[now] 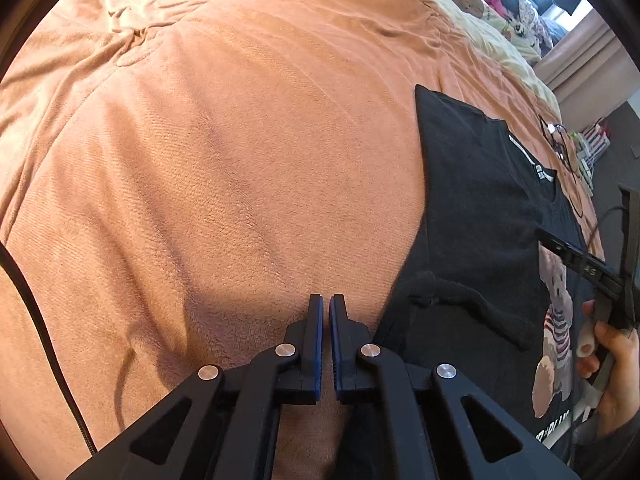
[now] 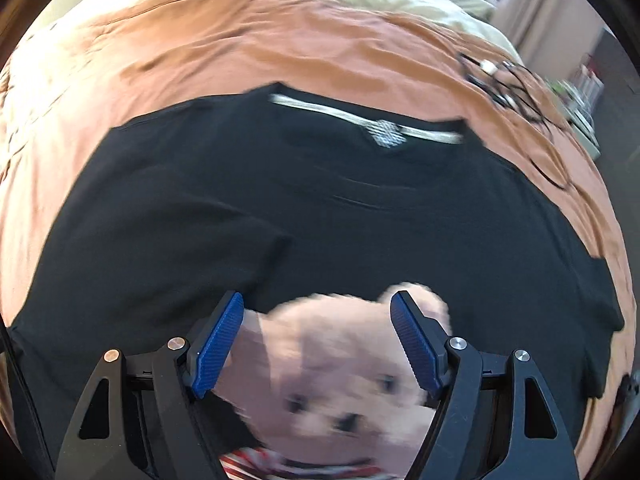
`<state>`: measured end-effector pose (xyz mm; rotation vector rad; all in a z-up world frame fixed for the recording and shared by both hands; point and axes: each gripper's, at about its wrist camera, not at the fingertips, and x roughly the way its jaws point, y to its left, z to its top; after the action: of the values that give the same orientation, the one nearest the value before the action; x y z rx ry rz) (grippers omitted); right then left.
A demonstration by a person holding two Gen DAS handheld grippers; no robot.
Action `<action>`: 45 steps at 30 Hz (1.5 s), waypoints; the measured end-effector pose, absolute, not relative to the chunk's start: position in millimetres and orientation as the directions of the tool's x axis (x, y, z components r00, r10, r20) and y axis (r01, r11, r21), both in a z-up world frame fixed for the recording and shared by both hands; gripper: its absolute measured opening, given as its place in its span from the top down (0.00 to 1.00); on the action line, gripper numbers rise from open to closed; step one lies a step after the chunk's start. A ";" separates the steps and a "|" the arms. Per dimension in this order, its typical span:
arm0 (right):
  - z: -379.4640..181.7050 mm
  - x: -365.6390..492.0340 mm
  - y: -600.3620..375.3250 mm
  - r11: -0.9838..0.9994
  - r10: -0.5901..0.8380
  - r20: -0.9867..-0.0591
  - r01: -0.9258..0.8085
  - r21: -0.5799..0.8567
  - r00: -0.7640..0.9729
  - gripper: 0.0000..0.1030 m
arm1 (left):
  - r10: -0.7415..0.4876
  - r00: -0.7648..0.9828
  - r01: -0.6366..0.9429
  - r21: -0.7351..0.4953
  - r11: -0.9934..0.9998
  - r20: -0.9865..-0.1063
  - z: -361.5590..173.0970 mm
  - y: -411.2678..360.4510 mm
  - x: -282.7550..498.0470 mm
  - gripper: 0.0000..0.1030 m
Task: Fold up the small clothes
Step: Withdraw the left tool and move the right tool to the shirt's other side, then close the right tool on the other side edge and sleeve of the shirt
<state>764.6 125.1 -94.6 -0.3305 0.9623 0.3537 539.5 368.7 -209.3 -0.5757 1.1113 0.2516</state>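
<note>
A black T-shirt with a teddy bear print lies flat on the orange blanket. Its left sleeve is folded in over the body. My left gripper is shut and empty over the blanket, just left of the shirt's edge. In the right wrist view the shirt fills the middle, collar at the far side, and the bear print is blurred. My right gripper is open and empty just above the bear print. The right gripper's body and a hand show at the right edge of the left wrist view.
A pair of glasses and thin black cables lie on the blanket beyond the shirt at the right. A cream bear-print bedsheet and piled clothes lie at the bed's far side. The floor drops off at the right.
</note>
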 end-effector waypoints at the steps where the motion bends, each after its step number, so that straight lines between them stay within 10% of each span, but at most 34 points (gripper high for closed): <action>1: -93.2 766.2 117.3 0.897 0.150 -0.843 -0.430 -0.104 0.517 0.28 | -0.080 0.426 -0.467 -0.294 0.834 -0.901 -206.9 367.4 539.0 0.94; 12: -70.7 761.9 -9.9 0.903 0.324 -0.829 -0.410 0.127 0.455 0.27 | -0.051 0.452 -0.389 -0.248 0.887 -0.890 -164.8 334.5 554.6 0.89; 20: -51.1 764.8 -110.7 0.926 0.346 -0.798 -0.318 0.205 0.493 0.24 | -0.079 0.495 -0.282 -0.246 0.927 -0.865 -138.5 262.7 599.6 0.52; 35: -40.2 774.5 -259.8 0.950 0.309 -0.771 -0.142 0.279 0.557 0.25 | -0.194 0.495 -0.082 -0.268 0.960 -0.847 -129.4 111.7 687.9 0.52; 45: -74.2 809.2 -305.6 0.943 0.313 -0.794 -0.073 0.324 0.521 0.56 | -0.263 0.471 0.040 -0.277 0.960 -0.842 -143.0 27.1 741.1 0.62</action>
<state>809.2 -305.6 -74.2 0.2635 0.9992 0.2346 741.1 27.1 -143.0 -0.2310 1.0667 -0.1877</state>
